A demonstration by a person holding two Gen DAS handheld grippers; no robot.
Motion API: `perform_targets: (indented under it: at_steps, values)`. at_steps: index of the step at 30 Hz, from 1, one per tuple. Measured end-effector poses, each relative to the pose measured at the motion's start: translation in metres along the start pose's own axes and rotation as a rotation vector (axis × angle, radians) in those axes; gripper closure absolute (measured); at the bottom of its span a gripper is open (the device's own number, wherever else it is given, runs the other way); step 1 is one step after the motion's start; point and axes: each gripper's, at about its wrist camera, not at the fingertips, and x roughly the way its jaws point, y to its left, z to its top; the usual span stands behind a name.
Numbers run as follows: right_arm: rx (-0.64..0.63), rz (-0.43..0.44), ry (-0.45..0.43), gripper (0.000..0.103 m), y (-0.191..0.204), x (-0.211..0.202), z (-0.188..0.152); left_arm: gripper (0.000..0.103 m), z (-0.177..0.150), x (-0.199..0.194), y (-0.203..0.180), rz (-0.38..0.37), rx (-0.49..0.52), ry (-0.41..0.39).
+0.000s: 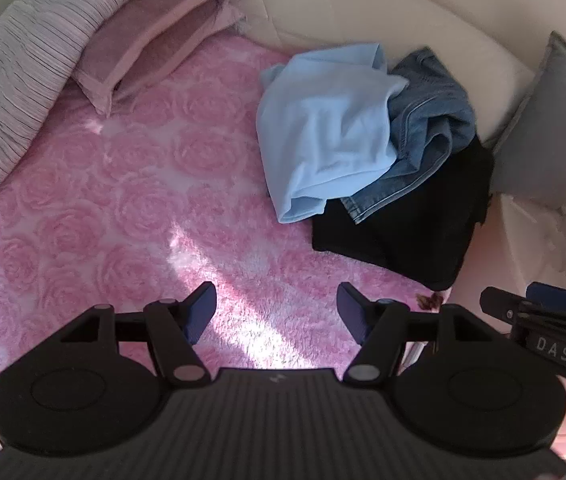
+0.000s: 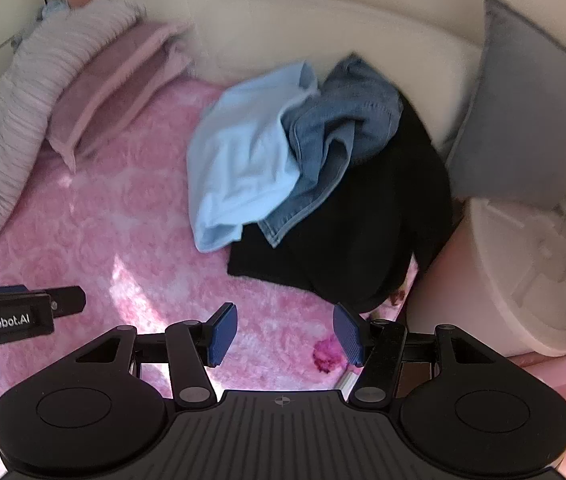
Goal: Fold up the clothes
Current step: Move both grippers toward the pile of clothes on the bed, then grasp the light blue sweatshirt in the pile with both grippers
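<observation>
Clothes pile: light blue garment atop crumpled jeans and a black garment, heaped at the pink rose blanket's far right side. Left gripper and right gripper: jaws apart, empty, hovering over the blanket short of the pile. Pink pillows far left; grey cushion right.

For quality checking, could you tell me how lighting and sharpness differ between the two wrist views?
Left wrist view: sharp, with a sunlit streak across the pink blanket. Right wrist view: softer; the jeans and grey cushion are smeared; fisheye curves both.
</observation>
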Motion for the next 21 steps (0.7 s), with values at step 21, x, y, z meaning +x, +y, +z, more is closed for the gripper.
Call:
perform_targets:
  at_steps: [21]
  values:
    - [0.053,0.124,0.006,0.062,-0.054,0.15,0.079,0.054,0.067,0.174,-0.007,-0.043,0.057,0.056]
